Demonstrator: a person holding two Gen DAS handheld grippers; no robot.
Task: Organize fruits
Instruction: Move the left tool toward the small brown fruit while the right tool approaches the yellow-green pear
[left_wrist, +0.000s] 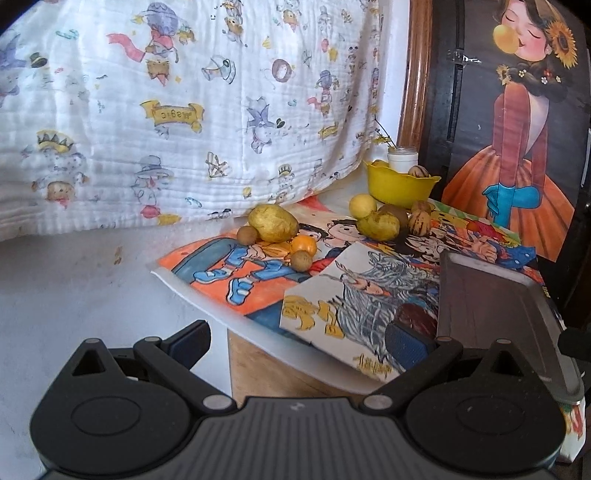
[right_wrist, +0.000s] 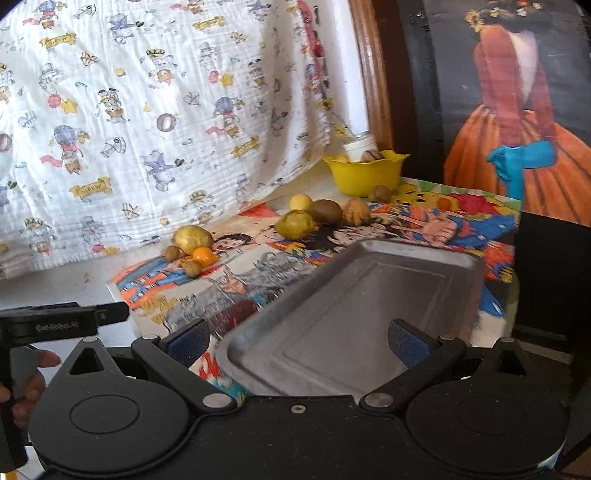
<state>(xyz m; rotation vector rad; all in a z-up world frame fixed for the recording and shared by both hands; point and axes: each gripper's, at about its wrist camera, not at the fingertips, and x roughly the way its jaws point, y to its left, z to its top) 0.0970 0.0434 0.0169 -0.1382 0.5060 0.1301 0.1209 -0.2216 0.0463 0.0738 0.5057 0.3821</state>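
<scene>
Left wrist view: the left gripper (left_wrist: 297, 341) stands wide open, holding nothing. Ahead of its jaws lie two fruit clusters: five pieces around a yellow potato-shaped fruit (left_wrist: 273, 222), its long axis running left-right, and six nearer the yellow bowl (left_wrist: 400, 186).

Right wrist view: the right gripper (right_wrist: 298, 338), likewise wide and unloaded, has one grey tray (right_wrist: 354, 317) between its fingers, lengthwise away.
</scene>
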